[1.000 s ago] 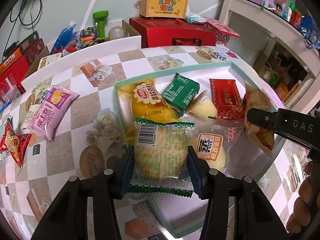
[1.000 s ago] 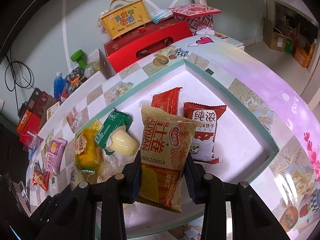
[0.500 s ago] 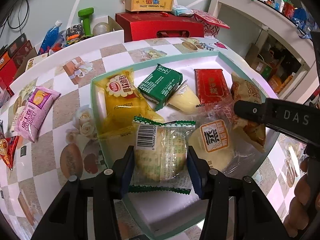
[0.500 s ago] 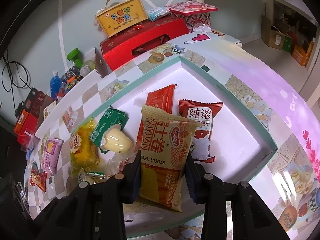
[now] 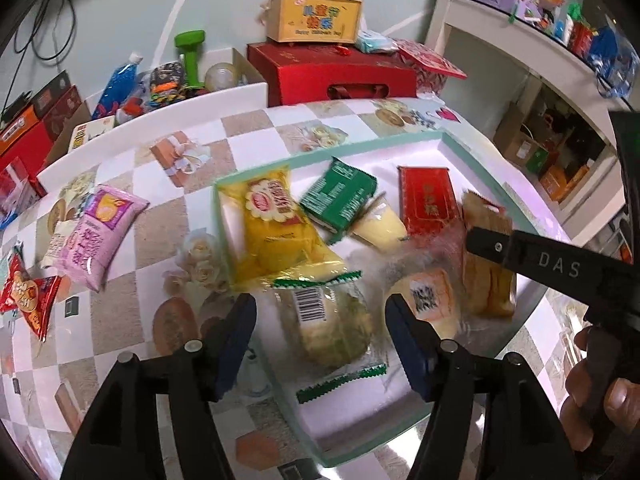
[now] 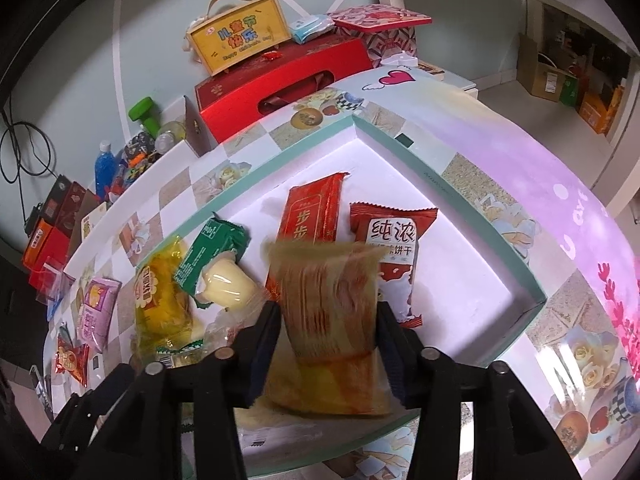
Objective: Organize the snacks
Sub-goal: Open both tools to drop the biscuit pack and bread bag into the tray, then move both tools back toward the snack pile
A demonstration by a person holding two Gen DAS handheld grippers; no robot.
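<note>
My left gripper (image 5: 322, 318) hangs over the near corner of the white tray with the teal rim (image 5: 360, 146). Its jaws are opening, and the clear packet with a round cake and green edges (image 5: 328, 332) lies blurred between the pads, free of them. My right gripper (image 6: 328, 332) is over the same tray (image 6: 460, 200). Its jaws are opening too, and the tan and orange packet (image 6: 328, 312) sits blurred between them, loose. In the tray lie a yellow packet (image 5: 276, 228), a green one (image 5: 340, 196), a red one (image 5: 428, 200) and a red and white biscuit packet (image 6: 394, 248).
A pink packet (image 5: 92, 240) and a small red packet (image 5: 28, 296) lie on the checked tablecloth left of the tray. Behind the table stand a red gift box (image 5: 332, 72) and a yellow carry box (image 5: 316, 16). White shelves (image 5: 500, 40) rise at the right.
Both grippers were shut on their packets and now stand with jaws apart. Each packet has slipped down towards the tray floor and is blurred.
</note>
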